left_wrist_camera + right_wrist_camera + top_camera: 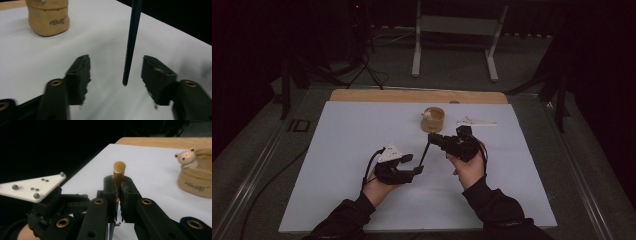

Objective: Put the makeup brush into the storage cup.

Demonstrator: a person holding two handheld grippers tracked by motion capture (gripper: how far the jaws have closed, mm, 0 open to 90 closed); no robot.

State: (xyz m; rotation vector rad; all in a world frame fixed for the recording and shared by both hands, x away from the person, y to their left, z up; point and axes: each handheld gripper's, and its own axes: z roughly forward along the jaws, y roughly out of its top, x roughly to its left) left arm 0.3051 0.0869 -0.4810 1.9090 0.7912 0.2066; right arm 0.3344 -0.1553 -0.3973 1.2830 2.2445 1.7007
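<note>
Here, tan pot, bear figure inside

The white-covered table was viewed from above, looking forward and down; each gripper view was taken low and close along its own black jaws; the tan fabric pouch was shared by all three views.

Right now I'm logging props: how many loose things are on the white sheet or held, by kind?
Pens: 1, the dark pen, gold-capped, held in the right tongs
Tan bear pouches: 1
Small white pieces: 1, kind unclear
Total: 3
</note>
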